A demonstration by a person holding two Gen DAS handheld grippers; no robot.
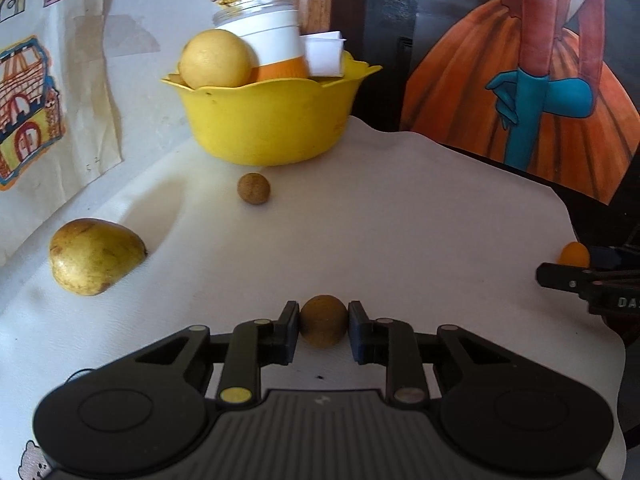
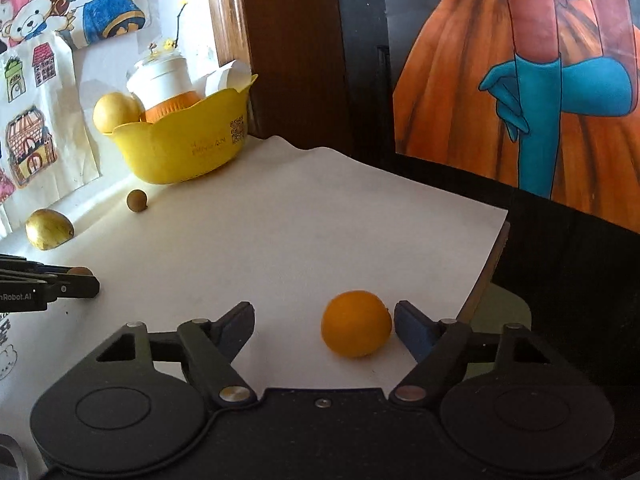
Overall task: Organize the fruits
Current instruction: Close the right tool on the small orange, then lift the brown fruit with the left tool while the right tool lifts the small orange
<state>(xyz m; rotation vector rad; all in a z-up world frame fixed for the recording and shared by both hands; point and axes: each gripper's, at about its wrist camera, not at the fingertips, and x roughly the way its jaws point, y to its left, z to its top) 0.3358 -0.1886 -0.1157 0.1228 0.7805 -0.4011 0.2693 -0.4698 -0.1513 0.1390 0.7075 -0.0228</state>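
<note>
Now your left gripper [image 1: 324, 322] is closed on a small brown fruit [image 1: 323, 321], with both pads pressed on its sides, and it is low over the white sheet [image 1: 400, 220]. Your right gripper [image 2: 324, 326] stands half wide; the orange fruit [image 2: 356, 323] lies between its fingers but far to the right side, just beside the right finger [image 2: 414, 330], while the left finger [image 2: 236, 328] is well apart from it. No earlier picture is given, so I speak only of how it stands.

For a good grip, move the right gripper a little to the right first, so the orange fruit sits in the middle of the gap. If you close as it is, I think one finger pushes the fruit and it rolls toward the edge of the sheet, which is near.

The yellow bowl [image 1: 264, 120] waits at the back by the wall, and it is already rather full: a big yellow fruit [image 1: 216, 64], a white tub [image 1: 276, 40] and some paper. Maybe the free place is at the front rim; from here I cannot see inside well. Lift the brown fruit straight up before you carry it, and keep the squeeze soft.

One more brown fruit [image 1: 253, 188] lies just in front of the bowl, and a pear [image 1: 96, 254] near the wall at the left.
</note>
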